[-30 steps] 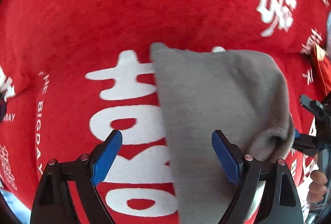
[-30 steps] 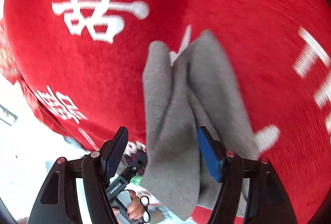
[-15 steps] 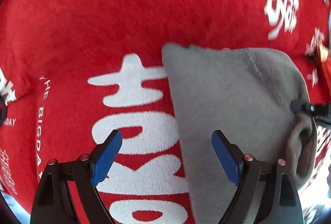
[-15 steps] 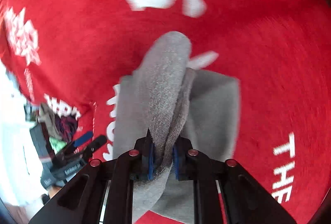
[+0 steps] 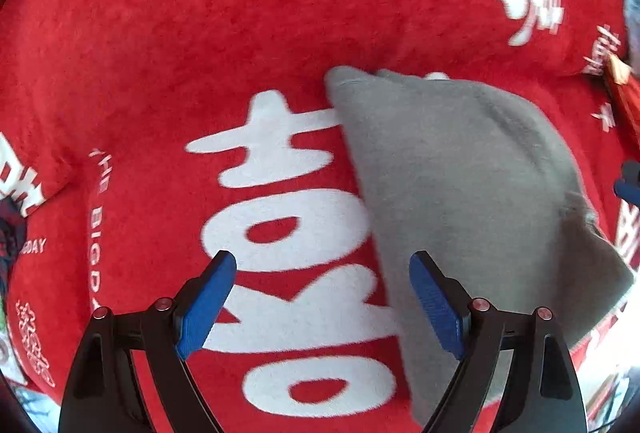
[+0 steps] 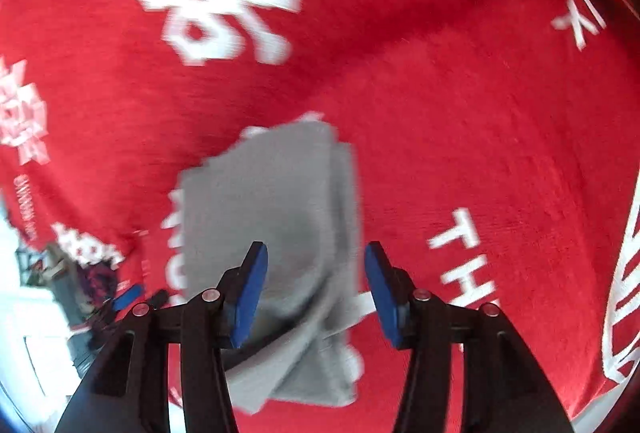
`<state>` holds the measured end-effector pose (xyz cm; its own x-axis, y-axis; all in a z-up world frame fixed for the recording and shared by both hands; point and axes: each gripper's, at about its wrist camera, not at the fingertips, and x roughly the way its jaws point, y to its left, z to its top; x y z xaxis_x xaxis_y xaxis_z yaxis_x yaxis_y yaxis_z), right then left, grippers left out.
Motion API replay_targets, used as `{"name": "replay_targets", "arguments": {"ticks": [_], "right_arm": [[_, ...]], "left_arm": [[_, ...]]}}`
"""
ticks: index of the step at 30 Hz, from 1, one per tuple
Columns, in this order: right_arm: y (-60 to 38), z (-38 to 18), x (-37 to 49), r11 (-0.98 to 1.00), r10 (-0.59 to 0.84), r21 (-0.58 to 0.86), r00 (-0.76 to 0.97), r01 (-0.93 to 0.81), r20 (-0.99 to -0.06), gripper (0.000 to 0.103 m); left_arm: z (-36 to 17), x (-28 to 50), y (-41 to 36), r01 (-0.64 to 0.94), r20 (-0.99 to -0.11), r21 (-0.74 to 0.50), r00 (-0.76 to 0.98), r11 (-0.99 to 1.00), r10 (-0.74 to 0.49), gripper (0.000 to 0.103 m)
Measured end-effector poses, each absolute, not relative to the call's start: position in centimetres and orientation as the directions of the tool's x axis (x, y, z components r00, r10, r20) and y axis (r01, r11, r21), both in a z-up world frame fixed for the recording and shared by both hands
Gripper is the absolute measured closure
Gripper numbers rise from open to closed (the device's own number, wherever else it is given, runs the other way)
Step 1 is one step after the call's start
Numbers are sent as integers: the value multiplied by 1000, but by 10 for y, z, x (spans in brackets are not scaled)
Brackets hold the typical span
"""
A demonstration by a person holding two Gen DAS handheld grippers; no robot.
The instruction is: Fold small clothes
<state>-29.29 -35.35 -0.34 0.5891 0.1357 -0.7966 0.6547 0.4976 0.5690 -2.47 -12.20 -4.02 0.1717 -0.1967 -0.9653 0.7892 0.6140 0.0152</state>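
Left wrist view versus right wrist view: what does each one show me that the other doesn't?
Only the left wrist view shows the left gripper, jaws wide, mostly above bare cloth beside the garment's edge. Only the right wrist view shows the right gripper; its jaws have just been opening, and the garment's raised fold sits between them, pads not pressing it. Both show the grey garment lying on the red printed cloth.

R gripper (image 6: pixel 316 291) over grey cloth (image 6: pixel 276 217) on red blanket (image 6: pixel 480 121).
We see jaws just opened, pads apart, cloth folded below, not pinched; frame blurry.
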Motion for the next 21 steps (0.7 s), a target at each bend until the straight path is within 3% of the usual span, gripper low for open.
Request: {"name": "replay_targets", "arguments": {"ticks": [4,7,14,18,21], "right_arm": [[-314,20,-277,550,264,679,670,486,-693,50],[-284,8,-252,535,405,736,639,415,-654,50],[-290,-61,-304,492,236,446,378,748,-895,50],[-295,-68,-362,299,224,480,428,825,-875,50],[-283,-74,-382,159,281,600,547,784,-789,50]], "left_arm": [[-36,-50,-138,840,-968,-27,114,541,-225,14],[-50,-69,-143,863,-977,-17,93,504,-193,14],[-72,-75,-118,871,-985,-20,68,491,-161,10],[-71,-62,-108,844,-986,-82,10,530,-168,7],[-73,-51,-102,798,-981,-165,-70,580,-183,7]]}}
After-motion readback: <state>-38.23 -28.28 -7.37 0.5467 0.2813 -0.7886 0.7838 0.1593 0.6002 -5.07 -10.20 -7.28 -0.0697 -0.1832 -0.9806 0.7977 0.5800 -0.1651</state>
